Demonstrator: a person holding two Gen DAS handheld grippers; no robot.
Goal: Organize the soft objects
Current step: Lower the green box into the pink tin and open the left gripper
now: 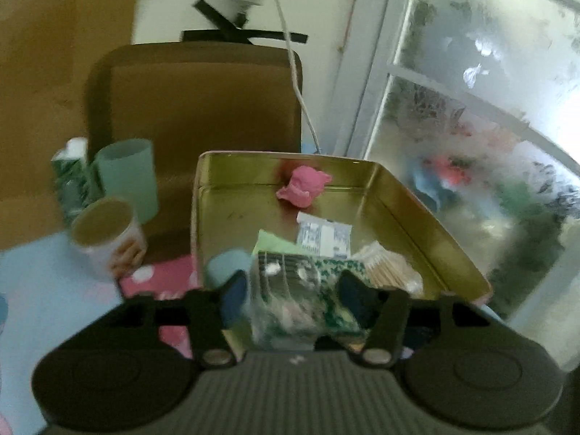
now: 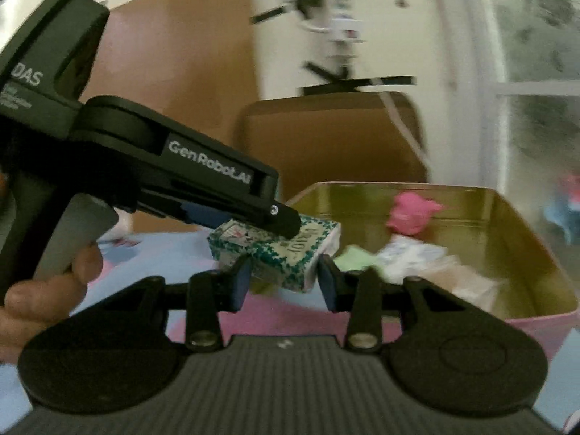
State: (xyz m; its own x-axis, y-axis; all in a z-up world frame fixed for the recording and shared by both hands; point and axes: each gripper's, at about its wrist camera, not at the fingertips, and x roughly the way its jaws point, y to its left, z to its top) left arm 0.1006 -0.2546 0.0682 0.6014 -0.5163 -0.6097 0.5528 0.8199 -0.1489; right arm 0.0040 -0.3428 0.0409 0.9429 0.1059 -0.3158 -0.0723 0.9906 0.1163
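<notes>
The left claw (image 1: 293,290) was clamped on the green-patterned tissue pack (image 1: 290,290), held at the gold tin's (image 1: 417,214) six o'clock rim. The right claw (image 2: 284,284) stood apart, the pack (image 2: 279,250) just beyond its fingertips at twelve o'clock.

Glossy gold metal tin (image 1: 427,224); crinkly plastic-wrapped tissue pack (image 1: 290,290); matt pink cloth (image 1: 304,185).

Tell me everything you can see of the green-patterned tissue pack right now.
The tissue pack is a small soft rectangular packet in clear, crinkly wrap printed with a green and white pattern. It is held off the surface, tilted, clamped by the left gripper just in front of the gold tin. The right gripper sits open around its near end.
</notes>
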